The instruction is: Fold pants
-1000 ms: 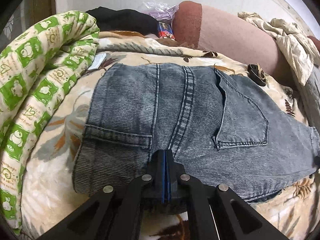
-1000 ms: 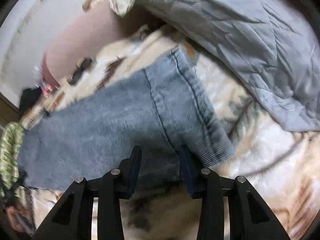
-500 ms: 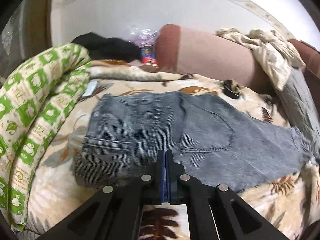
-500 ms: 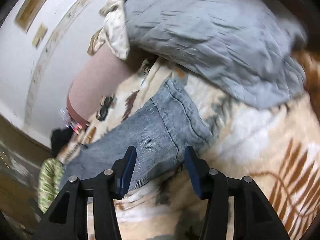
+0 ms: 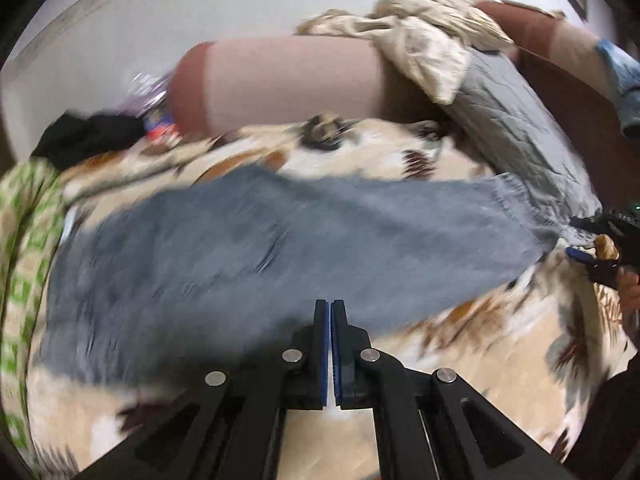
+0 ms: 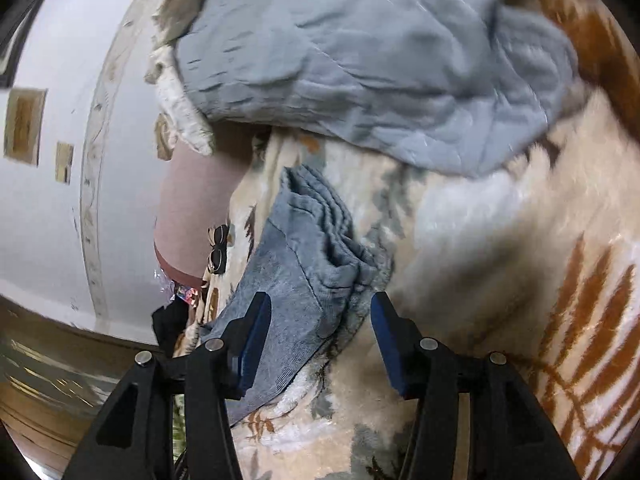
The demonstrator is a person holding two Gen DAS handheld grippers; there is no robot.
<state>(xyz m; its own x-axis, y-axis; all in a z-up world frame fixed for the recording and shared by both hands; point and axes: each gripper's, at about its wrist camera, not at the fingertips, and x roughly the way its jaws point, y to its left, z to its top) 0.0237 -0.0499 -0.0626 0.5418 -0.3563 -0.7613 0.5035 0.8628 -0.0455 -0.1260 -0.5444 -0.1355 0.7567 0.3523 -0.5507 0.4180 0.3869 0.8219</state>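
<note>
Left wrist view: pants flat on bed; left claw pressed together, empty. Right claw spread before hem. Next step, judged: pinch hem, fold toward waist.

No readable text, label, brand or number anywhere in either view. Green print on the quilt smeared by motion blur, not legible. Colourful packet beside the bolster too blurred to read; same packet tiny and unreadable in the right wrist view. Wall plaques show no legible marks.
</note>
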